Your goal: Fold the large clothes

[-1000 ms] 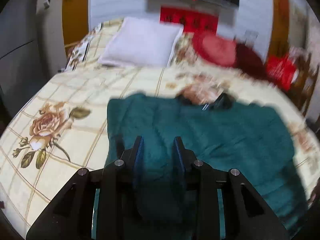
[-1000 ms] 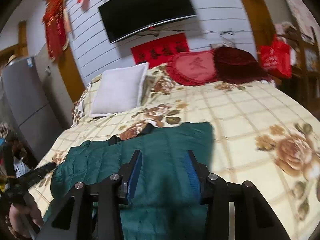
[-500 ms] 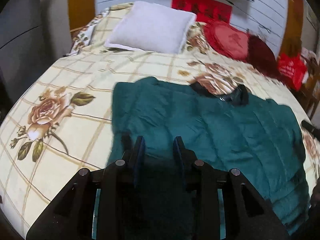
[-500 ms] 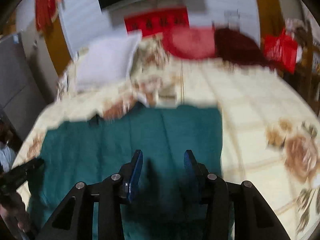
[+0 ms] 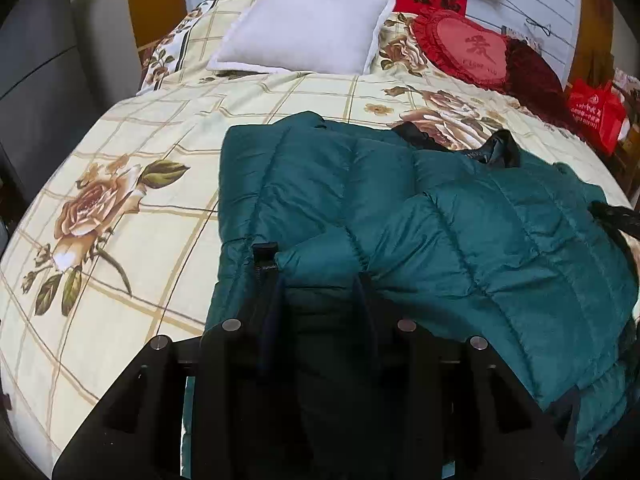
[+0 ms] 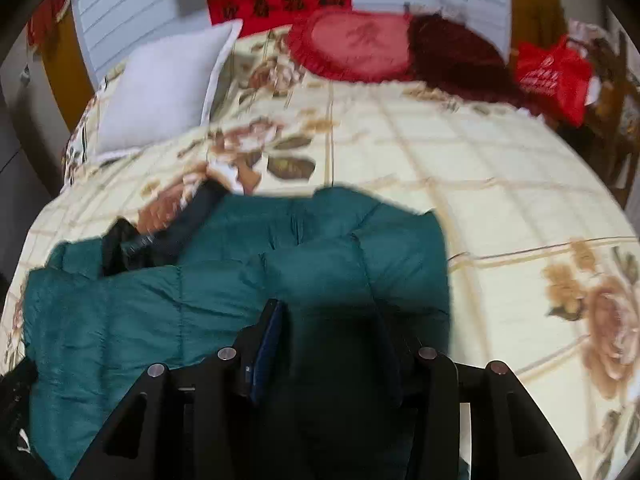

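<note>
A teal quilted down jacket (image 5: pixel 460 216) lies spread on the bed, its dark collar (image 5: pixel 496 148) toward the pillows. It also shows in the right wrist view (image 6: pixel 224 280). My left gripper (image 5: pixel 320 292) is low over the jacket's near left part, with jacket fabric bunched between its fingers. My right gripper (image 6: pixel 330 316) is low over the jacket's right part, with a raised fold of fabric between its fingers. How firmly either one grips is hidden by the fabric.
The bed has a cream floral checked cover (image 5: pixel 120 200). A white pillow (image 5: pixel 304 40), a red heart cushion (image 5: pixel 472 48) and a dark red cushion (image 5: pixel 532 68) lie at the head. A red bag (image 5: pixel 596 116) stands at the right. A grey cabinet (image 5: pixel 36 60) stands left.
Both grippers have dropped down onto the jacket. Fabric now bulges between each pair of fingers, and the jacket's near edge is bunched and lifted toward the collar.
</note>
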`<state>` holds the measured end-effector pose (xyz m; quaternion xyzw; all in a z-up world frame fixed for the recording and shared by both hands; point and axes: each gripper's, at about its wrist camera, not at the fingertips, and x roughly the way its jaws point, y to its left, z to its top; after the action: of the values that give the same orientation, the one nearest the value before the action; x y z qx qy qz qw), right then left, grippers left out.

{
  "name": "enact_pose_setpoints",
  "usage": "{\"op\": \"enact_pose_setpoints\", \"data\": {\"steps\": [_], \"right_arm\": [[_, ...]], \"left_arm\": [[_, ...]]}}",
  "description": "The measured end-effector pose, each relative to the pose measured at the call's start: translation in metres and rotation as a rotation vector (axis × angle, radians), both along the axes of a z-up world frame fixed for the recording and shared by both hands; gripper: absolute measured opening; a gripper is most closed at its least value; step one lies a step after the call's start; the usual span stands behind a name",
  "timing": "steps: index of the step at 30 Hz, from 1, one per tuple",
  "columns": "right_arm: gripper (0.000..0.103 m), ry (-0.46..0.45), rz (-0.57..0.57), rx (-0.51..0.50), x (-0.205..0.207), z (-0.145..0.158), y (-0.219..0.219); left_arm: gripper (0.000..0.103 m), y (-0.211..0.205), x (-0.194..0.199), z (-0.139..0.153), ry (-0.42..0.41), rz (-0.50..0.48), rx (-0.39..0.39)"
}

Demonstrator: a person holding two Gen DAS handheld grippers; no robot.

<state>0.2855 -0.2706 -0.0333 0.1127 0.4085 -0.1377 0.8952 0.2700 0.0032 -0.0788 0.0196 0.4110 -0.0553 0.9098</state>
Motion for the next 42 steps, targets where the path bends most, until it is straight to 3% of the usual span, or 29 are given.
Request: {"op": "enact_pose_setpoints", "data": {"steps": [3, 6, 8, 11, 14, 16, 20, 23, 26, 27, 28, 29, 33, 36, 40, 42], "right_arm": [[0.044, -0.116, 0.034, 0.017, -0.036, 0.027, 0.018], [0.047, -0.137, 0.057, 0.013, -0.061, 0.03, 0.043], [0.048, -0.125, 0.065, 0.038, -0.067, 0.014, 0.053], [0.052, -0.042, 0.07, 0.065, -0.058, -0.023, 0.053], [0.064, -0.081, 0.109, 0.084, -0.059, -0.026, 0.053], [0.078, -0.083, 0.148, 0.087, -0.059, -0.027, 0.056], [0.079, -0.088, 0.146, 0.039, -0.061, -0.021, 0.062], [0.078, -0.134, 0.144, 0.024, -0.083, 0.005, 0.068], [0.081, -0.131, 0.13, 0.01, -0.122, 0.028, 0.066], [0.082, -0.123, 0.12, 0.007, -0.138, 0.03, 0.064], [0.083, -0.116, 0.108, 0.007, -0.154, 0.029, 0.061], [0.083, -0.107, 0.093, 0.007, -0.173, 0.027, 0.057], [0.083, -0.049, 0.023, -0.039, -0.253, 0.005, 0.049], [0.083, 0.005, 0.019, -0.01, -0.292, -0.009, 0.044], [0.083, -0.032, 0.046, -0.015, -0.343, -0.018, 0.043], [0.083, -0.074, 0.036, 0.074, -0.367, -0.03, 0.035]], "left_arm": [[0.036, 0.007, -0.011, 0.02, -0.068, 0.022, -0.032], [0.036, 0.007, -0.025, 0.035, -0.127, 0.01, -0.064], [0.036, 0.001, -0.023, 0.028, -0.087, -0.03, -0.068], [0.037, -0.008, -0.009, -0.005, 0.044, -0.056, -0.019], [0.039, -0.012, -0.006, -0.005, 0.03, -0.061, 0.004], [0.04, -0.011, -0.004, -0.005, 0.029, -0.064, 0.0], [0.04, -0.005, -0.006, -0.001, 0.034, -0.066, -0.042], [0.04, 0.01, -0.017, 0.017, 0.003, -0.054, -0.104], [0.04, 0.025, -0.033, 0.03, -0.003, -0.08, -0.122], [0.047, 0.03, -0.04, 0.032, 0.003, -0.093, -0.122], [0.062, 0.036, -0.047, 0.032, 0.004, -0.103, -0.117], [0.067, 0.041, -0.056, 0.032, -0.002, -0.109, -0.109], [0.068, 0.062, -0.087, 0.032, -0.024, -0.099, -0.065], [0.068, 0.093, -0.119, 0.033, -0.041, -0.054, -0.076], [0.068, 0.132, -0.162, 0.02, -0.028, -0.034, -0.109], [0.068, 0.141, -0.18, 0.011, -0.044, -0.04, -0.092]]}}
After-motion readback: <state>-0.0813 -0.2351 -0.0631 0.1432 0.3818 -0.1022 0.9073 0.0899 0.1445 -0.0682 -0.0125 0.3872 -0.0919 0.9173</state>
